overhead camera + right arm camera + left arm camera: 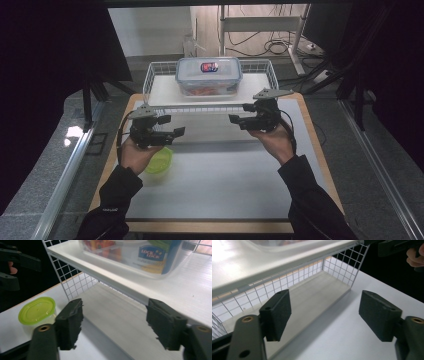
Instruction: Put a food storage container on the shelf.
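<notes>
Container (208, 75) beyond both open tools

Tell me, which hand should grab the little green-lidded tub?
Probably the left gripper: it hovers right beside the green-lidded tub, jaws open and empty. The right gripper sits farther away.

Brightness: table (210, 175) lit bright, dark surround left and right.
Glare: shelf (234, 265) washed white in the left gripper view.
Shadow: soft under the shelf.
Focus: near jaws soft-edged.
</notes>
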A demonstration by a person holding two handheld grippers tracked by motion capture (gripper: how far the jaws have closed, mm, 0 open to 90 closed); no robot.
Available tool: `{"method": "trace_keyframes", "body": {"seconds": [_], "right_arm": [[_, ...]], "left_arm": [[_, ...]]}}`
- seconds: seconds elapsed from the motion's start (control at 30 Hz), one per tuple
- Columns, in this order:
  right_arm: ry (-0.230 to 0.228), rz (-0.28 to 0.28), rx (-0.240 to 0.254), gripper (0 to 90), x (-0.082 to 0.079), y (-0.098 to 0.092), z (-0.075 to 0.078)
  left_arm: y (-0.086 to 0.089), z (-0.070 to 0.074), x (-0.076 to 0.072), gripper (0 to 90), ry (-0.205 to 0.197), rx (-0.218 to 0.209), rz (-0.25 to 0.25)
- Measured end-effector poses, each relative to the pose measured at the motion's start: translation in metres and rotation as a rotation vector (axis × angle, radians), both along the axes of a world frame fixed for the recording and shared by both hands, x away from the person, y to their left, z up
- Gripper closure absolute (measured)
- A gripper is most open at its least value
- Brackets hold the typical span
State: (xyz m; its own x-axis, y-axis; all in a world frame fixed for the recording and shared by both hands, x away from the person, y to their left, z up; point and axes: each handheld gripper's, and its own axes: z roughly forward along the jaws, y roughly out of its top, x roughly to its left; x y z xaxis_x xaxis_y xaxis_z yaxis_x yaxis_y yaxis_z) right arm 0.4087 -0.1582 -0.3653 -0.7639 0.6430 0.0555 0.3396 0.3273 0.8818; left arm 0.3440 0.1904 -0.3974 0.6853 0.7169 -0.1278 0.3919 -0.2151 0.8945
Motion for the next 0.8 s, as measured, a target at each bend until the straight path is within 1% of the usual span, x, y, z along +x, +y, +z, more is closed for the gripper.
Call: {"method": "trace_keyframes", "body": {"seconds": [0.13, 0.27, 0.33, 0.47, 0.5, 0.53, 0.67, 0.8], "right_arm": [[-0.005, 0.018, 0.006, 17.4, -0.010, -0.003, -0.005], [-0.002, 0.025, 0.001, 11.1, -0.019, -0.004, -0.013], [0.004, 0.038, -0.002, 8.8, -0.024, -0.005, -0.018], [0.004, 0.051, -0.031, 4.7, -0.034, -0.007, -0.028], [0.005, 0.052, -0.039, 4.0, -0.037, -0.008, -0.031], [0.007, 0.052, -0.041, 3.4, -0.039, -0.010, -0.033], [0.027, 0.056, -0.023, 0.8, -0.047, -0.017, -0.043], [0.048, 0.054, -0.028, 0.0, -0.053, -0.024, -0.053]], "left_arm": [[-0.002, -0.010, -0.011, 19.3, -0.011, 0.031, -0.004], [-0.004, -0.019, -0.021, 12.4, -0.021, 0.066, 0.005], [-0.004, -0.022, -0.026, 9.8, -0.026, 0.073, 0.010], [-0.005, -0.031, -0.037, 6.7, -0.037, 0.080, 0.018], [-0.005, -0.034, -0.040, 5.8, -0.044, 0.075, 0.018], [-0.004, -0.036, -0.043, 5.2, -0.043, 0.071, 0.016], [-0.004, -0.045, -0.052, 4.4, -0.034, 0.060, 0.012], [-0.003, -0.054, -0.063, 4.4, -0.024, 0.043, 0.017]]}}
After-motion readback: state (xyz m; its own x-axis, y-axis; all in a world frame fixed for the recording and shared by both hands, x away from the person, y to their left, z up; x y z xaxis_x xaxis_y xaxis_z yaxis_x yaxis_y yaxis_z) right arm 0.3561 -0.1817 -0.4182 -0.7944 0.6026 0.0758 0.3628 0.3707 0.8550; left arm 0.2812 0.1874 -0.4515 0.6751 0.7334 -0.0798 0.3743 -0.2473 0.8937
